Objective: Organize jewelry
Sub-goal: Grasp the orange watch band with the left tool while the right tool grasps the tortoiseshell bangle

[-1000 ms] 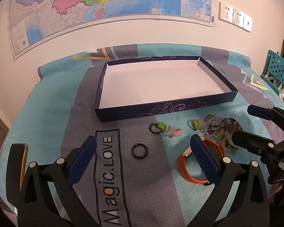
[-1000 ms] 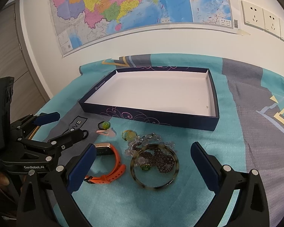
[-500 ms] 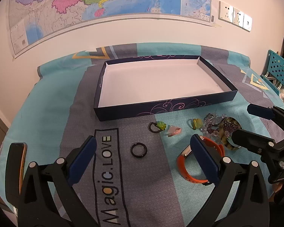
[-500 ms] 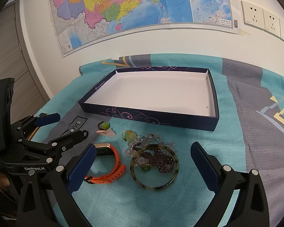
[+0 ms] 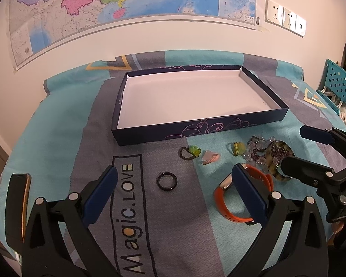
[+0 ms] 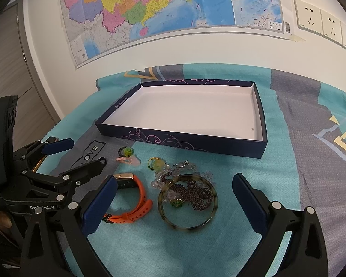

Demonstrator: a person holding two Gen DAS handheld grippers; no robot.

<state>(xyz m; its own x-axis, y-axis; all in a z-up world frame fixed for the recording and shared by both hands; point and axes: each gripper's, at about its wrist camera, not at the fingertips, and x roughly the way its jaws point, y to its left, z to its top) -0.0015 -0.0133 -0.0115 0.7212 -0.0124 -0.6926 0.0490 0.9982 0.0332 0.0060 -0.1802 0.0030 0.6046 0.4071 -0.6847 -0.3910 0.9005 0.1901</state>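
Note:
An empty dark blue box [image 5: 196, 131] [image 6: 184, 138] with a white floor lies on the cloth. In front of it lie a black ring [image 5: 166, 181], a green-bead ring [image 5: 189, 152] [image 6: 125, 151], a pink clip [image 5: 210, 157] [image 6: 128, 160], a yellow-green ring [image 5: 237, 149] [image 6: 155, 164], an orange watch [image 5: 221, 200] [image 6: 136, 203], and a tortoiseshell bangle [image 6: 188, 202] [image 5: 275, 161] around dark and clear beads. My left gripper [image 5: 173, 194] [image 6: 80, 152] is open just short of the black ring. My right gripper [image 6: 173, 203] [image 5: 295, 147] is open, straddling the bangle.
A teal and grey cloth [image 5: 57, 127] covers the table against a wall with a map [image 6: 161, 11]. A phone [image 5: 19, 205] lies at the left edge. A teal perforated chair [image 5: 339, 85] stands at the right.
Both grippers have eased slightly forward toward the jewelry; the items sit a little lower in the right view. Nothing was taken hold of.

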